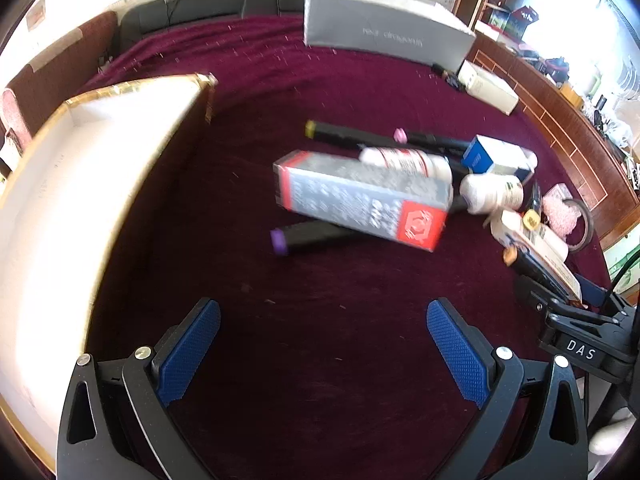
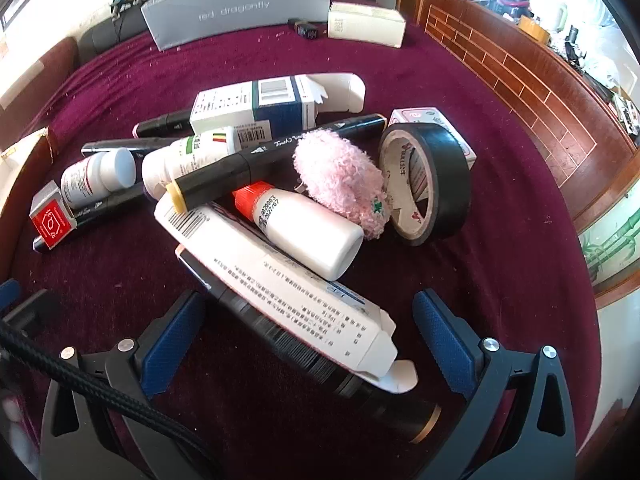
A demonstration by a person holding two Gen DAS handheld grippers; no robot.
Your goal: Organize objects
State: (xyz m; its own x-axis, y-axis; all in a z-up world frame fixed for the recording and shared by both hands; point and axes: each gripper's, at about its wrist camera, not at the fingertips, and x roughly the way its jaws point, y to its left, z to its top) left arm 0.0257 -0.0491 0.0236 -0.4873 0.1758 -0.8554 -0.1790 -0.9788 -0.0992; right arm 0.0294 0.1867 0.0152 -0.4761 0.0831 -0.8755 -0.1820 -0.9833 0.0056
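Observation:
My left gripper (image 1: 324,344) hovers open over bare maroon cloth, nothing between its blue pads. Ahead of it lies a grey and red carton (image 1: 360,196) across a purple-capped marker (image 1: 304,234), with a yellow-capped marker (image 1: 344,132) and small white bottles (image 1: 492,194) behind. My right gripper (image 2: 308,332) is open astride a long white carton (image 2: 288,284) that rests on a black cylinder (image 2: 360,376); neither pad touches them. Beyond lie a red-capped white bottle (image 2: 304,228), a pink fluffy ball (image 2: 340,180), a black tape roll (image 2: 428,180) and a yellow-capped black marker (image 2: 280,156).
A big white box with a gold rim (image 1: 80,200) stands open at the left. A grey shoe box (image 2: 240,4) and a cream box (image 2: 366,24) sit at the back of the cloth. A wooden edge (image 2: 520,80) borders the right side.

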